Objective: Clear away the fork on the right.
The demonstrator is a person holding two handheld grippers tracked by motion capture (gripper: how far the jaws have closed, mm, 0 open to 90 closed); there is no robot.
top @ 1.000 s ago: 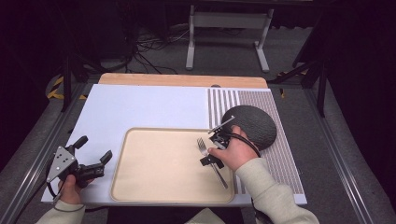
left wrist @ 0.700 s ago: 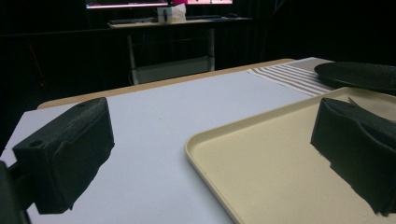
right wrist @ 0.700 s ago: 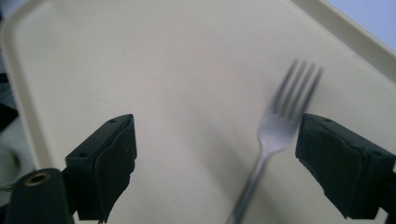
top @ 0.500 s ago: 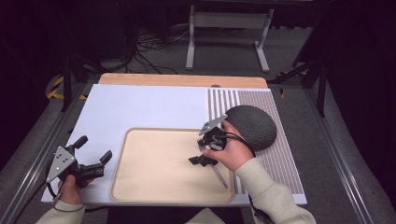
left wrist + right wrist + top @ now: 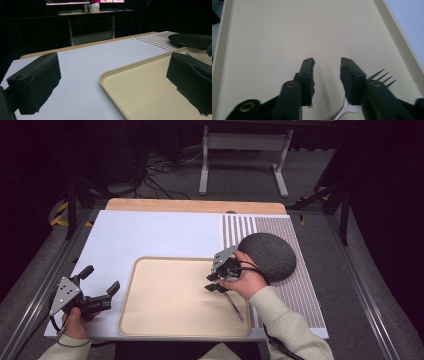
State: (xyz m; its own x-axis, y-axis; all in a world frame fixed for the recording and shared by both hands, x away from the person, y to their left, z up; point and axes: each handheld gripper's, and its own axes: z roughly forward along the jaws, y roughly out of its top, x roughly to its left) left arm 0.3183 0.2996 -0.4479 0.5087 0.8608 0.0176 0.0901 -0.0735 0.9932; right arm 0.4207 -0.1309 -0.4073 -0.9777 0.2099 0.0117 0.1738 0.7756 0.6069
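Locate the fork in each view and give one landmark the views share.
High view: the fork lies on the tray's right side, handle showing below the right gripper.
Left gripper view: I cannot make it out; perhaps a sliver at the far right edge.
Right gripper view: tines and neck lie bottom right, behind the right-hand jaw.
Shared landmark: the beige tray.

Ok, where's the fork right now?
The fork lies on the tray's right side in the high view, under the right gripper, beside the dark round plate.
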